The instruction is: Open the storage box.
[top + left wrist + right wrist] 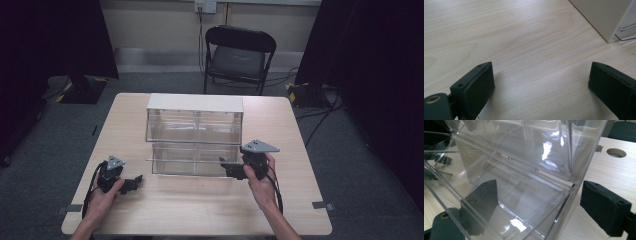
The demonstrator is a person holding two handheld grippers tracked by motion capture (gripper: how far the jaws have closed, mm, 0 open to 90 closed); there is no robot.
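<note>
A clear plastic drawer cabinet (195, 103) with a white top stands mid-table. Its lower drawer (192, 160) is pulled out toward me and looks empty. My right gripper (224, 167) sits at the drawer's front right corner. In the right gripper view the gripper (539, 197) is open, its jaws straddling the drawer wall (564, 202): one jaw shows through the clear plastic, the other is outside over the table. My left gripper (137, 181) rests low over bare wood at the front left, apart from the drawer. It is open (541, 80) with nothing between its jaws, and the cabinet's white corner (604, 17) lies beyond.
The wooden table (200, 210) has bare room in front of the drawer and on both sides. A round cable hole (616, 152) is cut into the tabletop near the cabinet. A black folding chair (239, 52) stands behind the table, with dark curtains at both sides.
</note>
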